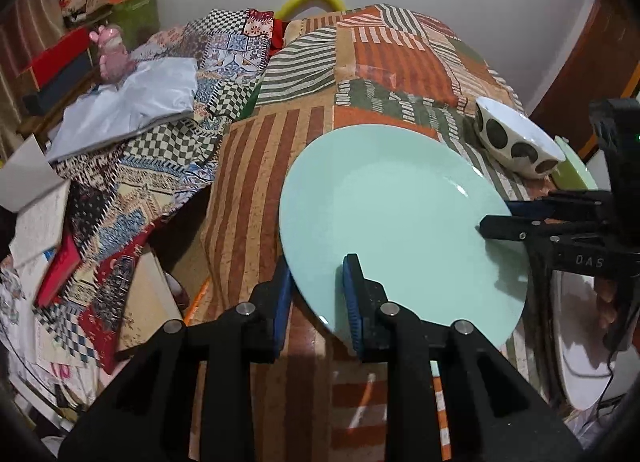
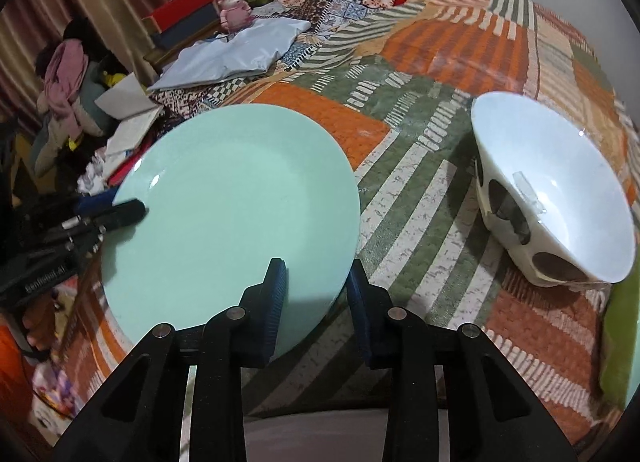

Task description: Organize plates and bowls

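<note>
The plate (image 1: 396, 218) is a pale green dinner plate, held over the patchwork cloth (image 2: 420, 74) that covers the table, with both of your tongs on its rim from opposite sides. Your left tongs (image 1: 316, 282) are clamped on the near edge as that camera sees it, one blue pad on top and one underneath, closed down to the thickness of the rim. Your right tongs (image 2: 316, 286) straddle the opposite edge the same way and look closed on it, though whether they press hard I cannot tell.

Judging by its gloss, the plate is glazed ceramic: stiff, fairly heavy for a pinch grip, slippery, and likely to chip or break if it drops. The rim is the only sensible place to hold it, and two opposed grips are better than one, since a single grip at the edge would let it tilt and slide out. Keep it level and keep both grips firm.

The spotted bowl (image 2: 552, 198) lies tilted on the cloth to the right of the plate, apart from it, with another green plate (image 2: 618, 342) partly under it at the table's edge.
</note>
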The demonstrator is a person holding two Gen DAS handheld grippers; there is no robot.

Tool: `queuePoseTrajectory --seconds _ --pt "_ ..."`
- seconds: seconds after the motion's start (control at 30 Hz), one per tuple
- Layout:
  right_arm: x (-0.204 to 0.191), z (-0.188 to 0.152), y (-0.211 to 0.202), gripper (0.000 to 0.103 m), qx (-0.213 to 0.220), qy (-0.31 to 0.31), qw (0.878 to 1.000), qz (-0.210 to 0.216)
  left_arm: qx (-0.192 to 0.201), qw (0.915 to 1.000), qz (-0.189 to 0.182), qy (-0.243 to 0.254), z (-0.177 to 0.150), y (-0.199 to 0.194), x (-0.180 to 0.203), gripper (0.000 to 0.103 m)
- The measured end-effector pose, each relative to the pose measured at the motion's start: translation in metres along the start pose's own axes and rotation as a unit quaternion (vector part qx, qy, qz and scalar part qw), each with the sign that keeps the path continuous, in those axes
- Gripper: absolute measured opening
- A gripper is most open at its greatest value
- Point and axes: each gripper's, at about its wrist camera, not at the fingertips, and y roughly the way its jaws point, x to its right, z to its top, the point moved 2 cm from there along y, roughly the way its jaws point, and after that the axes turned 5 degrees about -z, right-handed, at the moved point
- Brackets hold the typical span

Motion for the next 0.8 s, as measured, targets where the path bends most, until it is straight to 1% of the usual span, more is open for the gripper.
queuePoseTrajectory --seconds 0.2,0.33,0.4,0.53,0.8 --pt "-0.005 -0.002 0.0 0.028 0.007 -0.004 1.0 -0.002 0.01 0.9999 0.0 -0.012 0.0 -0.001 0.0 0.024" --pt "-0.006 -0.001 -0.003 0.028 0.008 0.008 1.0 -0.004 0.026 0.9996 0.001 -0.013 0.0 -0.01 0.005 0.024" --pt "-0.004 -0.001 -0.007 0.029 0.011 0.019 1.0 0.003 0.041 0.999 -0.001 -0.019 0.003 -0.019 0.006 0.024" --pt "-0.002 -0.002 -0.02 0.028 0.03 0.035 0.999 0.012 0.067 0.9976 -0.002 -0.017 0.01 -0.036 0.013 0.024" --pt "-0.001 -0.009 -0.055 0.029 0.066 0.038 0.997 0.005 0.092 0.9956 -0.016 -0.006 0.012 -0.061 0.031 0.024"
